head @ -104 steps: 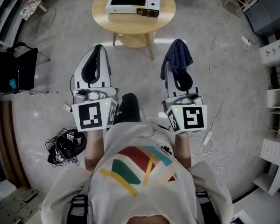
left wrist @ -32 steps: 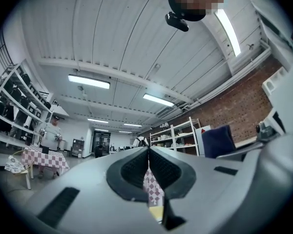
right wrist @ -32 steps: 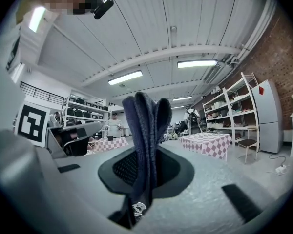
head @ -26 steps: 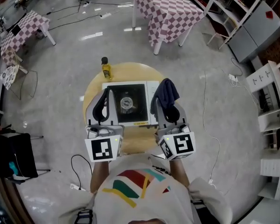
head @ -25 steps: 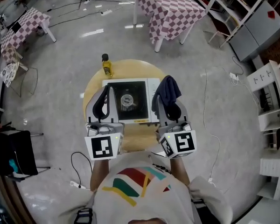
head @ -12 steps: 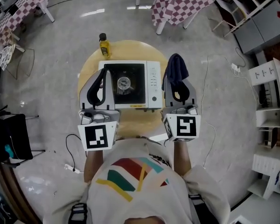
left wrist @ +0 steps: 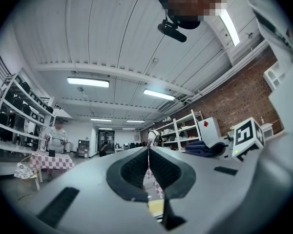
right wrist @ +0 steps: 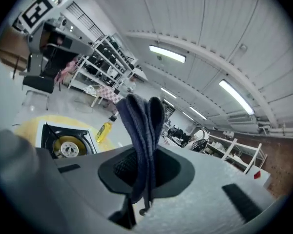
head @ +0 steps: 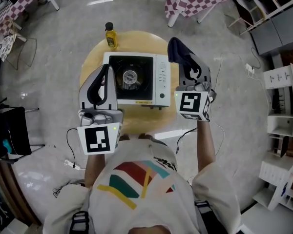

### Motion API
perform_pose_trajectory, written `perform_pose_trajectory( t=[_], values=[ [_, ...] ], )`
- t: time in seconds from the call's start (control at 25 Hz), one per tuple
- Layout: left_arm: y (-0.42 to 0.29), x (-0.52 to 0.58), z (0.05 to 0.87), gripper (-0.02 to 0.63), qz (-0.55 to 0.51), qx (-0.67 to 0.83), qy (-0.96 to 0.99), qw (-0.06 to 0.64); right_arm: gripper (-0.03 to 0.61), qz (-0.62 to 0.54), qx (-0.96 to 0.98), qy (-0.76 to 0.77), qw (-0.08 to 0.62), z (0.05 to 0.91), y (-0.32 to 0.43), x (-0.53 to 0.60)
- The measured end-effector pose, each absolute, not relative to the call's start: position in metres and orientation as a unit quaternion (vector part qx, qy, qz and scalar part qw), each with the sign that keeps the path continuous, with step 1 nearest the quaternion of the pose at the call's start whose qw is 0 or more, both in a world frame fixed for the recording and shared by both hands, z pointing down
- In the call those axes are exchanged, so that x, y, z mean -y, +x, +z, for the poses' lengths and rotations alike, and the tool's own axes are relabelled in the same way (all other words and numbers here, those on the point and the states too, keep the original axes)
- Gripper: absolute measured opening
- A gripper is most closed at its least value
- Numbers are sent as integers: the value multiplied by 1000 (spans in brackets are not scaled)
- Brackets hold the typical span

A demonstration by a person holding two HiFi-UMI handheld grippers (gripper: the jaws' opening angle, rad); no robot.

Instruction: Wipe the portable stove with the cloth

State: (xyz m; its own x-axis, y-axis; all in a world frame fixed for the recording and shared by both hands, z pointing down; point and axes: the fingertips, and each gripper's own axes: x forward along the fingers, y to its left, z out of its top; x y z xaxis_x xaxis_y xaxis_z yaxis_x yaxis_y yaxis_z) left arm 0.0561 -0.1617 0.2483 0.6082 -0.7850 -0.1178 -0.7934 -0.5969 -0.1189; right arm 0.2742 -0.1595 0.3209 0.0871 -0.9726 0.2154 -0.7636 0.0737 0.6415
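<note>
Ideally, the right gripper (head: 187, 65), clamped on the cloth (head: 177, 51), presses it flat onto the stove (head: 136, 79) mid-table (head: 94, 62); the left gripper (head: 105, 73) hangs closed, empty.

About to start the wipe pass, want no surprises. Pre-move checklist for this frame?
1. Cloth gripped: ok. The right gripper is shut on it.
2. Left gripper free: ok. Jaws together, nothing between them.
3. Portable stove placed: ok. It sits flat on the round table, ahead of both grippers.
4. Cloth on stove: not ok. It is held in the air by the stove's right edge.
5. Yellow bottle out of the way: ok. It stands beyond the stove's far left corner.
6. Burner off and cool: cannot tell.
</note>
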Motion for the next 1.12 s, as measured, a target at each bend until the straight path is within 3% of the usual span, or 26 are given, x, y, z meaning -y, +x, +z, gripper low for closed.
perform_pose_trajectory(
  t=[0.48,1.12],
  values=[
    [38,162,256,7,10,-475,-876,83,35,-125,663,556,486,439,316,220],
    [4,164,277,6,-25,-524,-848,73,35,-100,643,421,631,554,313,253]
  ],
)
